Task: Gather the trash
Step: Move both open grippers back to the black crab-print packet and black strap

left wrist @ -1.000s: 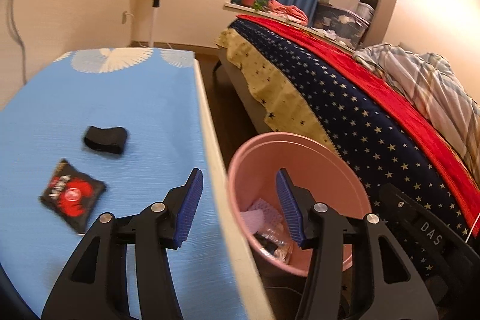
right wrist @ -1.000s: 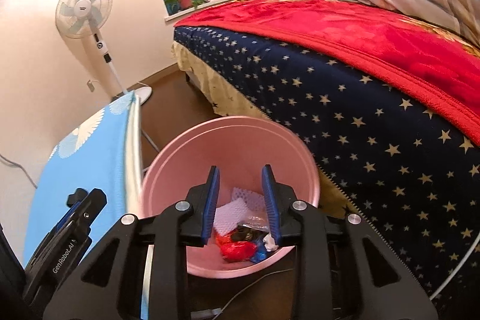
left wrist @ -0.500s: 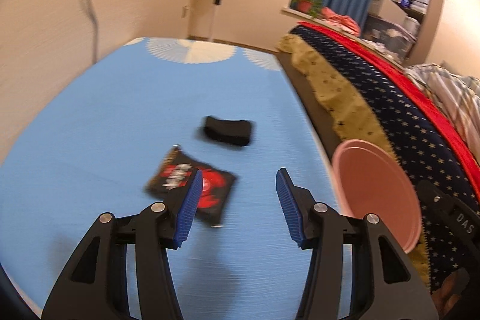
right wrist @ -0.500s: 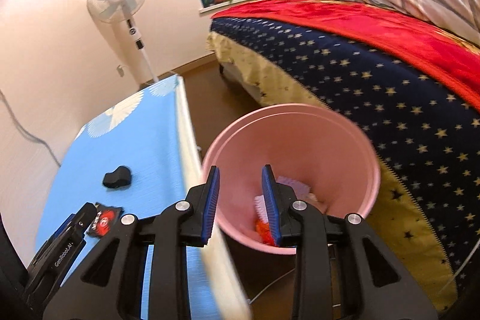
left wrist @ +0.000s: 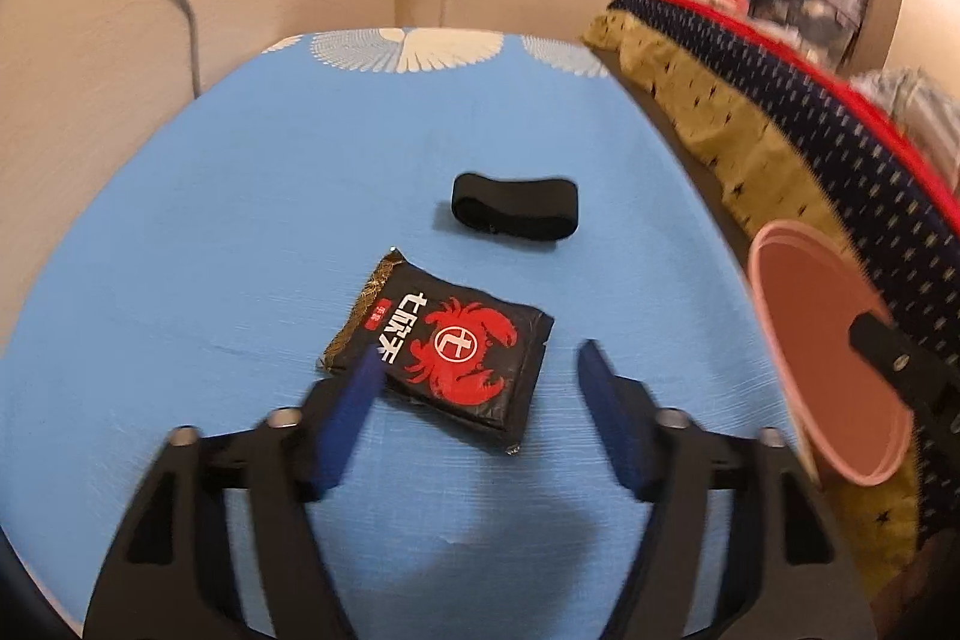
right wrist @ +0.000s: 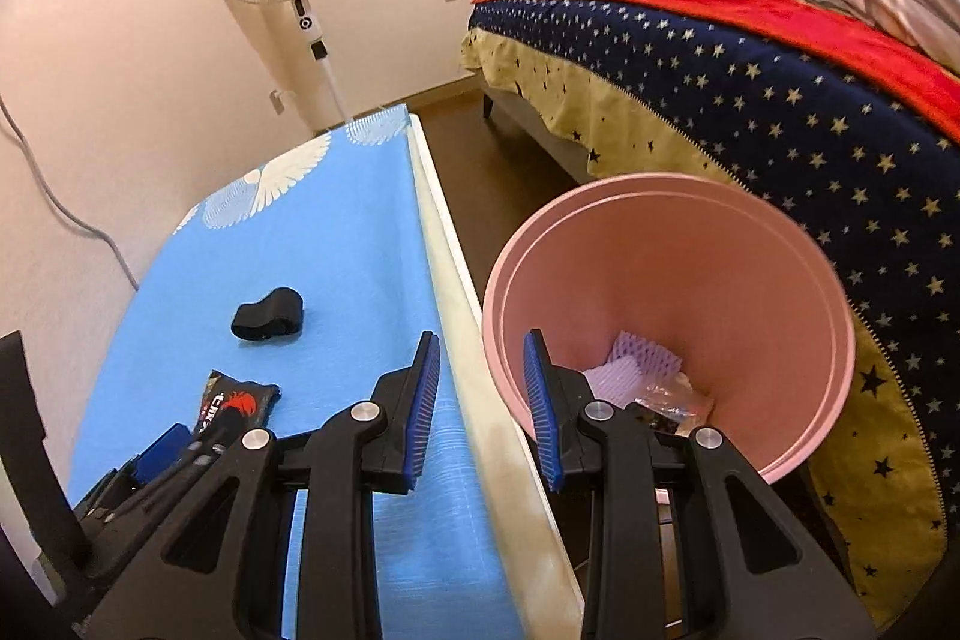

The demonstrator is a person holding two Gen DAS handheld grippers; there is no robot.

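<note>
Left claw [left wrist: 477, 376] released, spread over black crab-print packet [left wrist: 447, 346] flat on blue desk [left wrist: 240, 220], right claw [right wrist: 480, 394] released, empty, straddling desk edge and pink bin [right wrist: 720, 244] rim, black band [left wrist: 515, 214] beyond packet

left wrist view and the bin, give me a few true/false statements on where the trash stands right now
1. The left gripper is shut on the crab packet. False: its jaws are open, the packet lies on the blue table.
2. The black band lies beyond the packet. True.
3. The pink bin is empty. False: it holds a purple foam net and wrappers.
4. The right gripper holds nothing. True.
5. The bin stands on the table. False: it stands beside it, by the bed.
</note>
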